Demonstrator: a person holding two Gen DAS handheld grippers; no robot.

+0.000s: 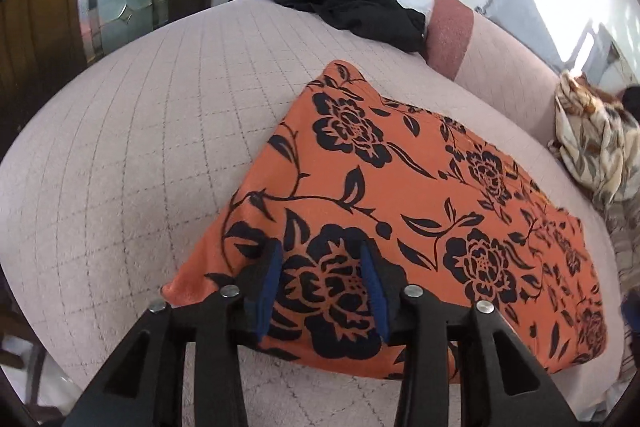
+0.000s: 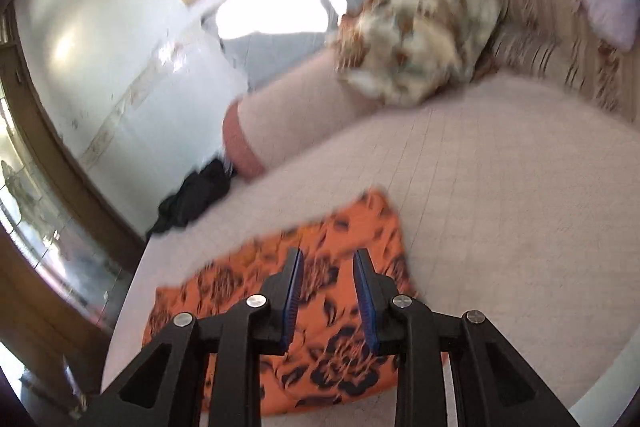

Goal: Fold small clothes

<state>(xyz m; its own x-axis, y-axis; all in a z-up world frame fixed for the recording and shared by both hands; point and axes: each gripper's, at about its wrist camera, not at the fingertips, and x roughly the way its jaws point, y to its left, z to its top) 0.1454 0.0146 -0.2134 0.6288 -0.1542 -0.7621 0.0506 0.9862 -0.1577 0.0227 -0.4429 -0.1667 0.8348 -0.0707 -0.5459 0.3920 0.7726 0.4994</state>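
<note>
1. On the quilted bed cover (image 1: 120, 155), which fills most of both views, the orange flowered garment (image 1: 400, 195) is laid flat in a folded, roughly rectangular shape, its layered edges visible along the far side.
2. Well apart from it, a black garment (image 1: 352, 7) is seen crumpled at the far edge of the bed, and a cream patterned cloth (image 1: 592, 147) is heaped off to one side by the bolster (image 1: 448, 31); these are judged to be waiting their turn.
3. The left gripper (image 1: 326, 267) is held over the near end of the orange piece, its jaws parted, with no fabric pinched between the blue pads.
4. The right gripper (image 2: 326, 275) is held above the same garment, jaws likewise apart and empty; this view is blurred.
5. The step in hand is judged to be the release after a fold. For the next move, either a further fold of the orange piece or a reach to another garment would be called for.
</note>
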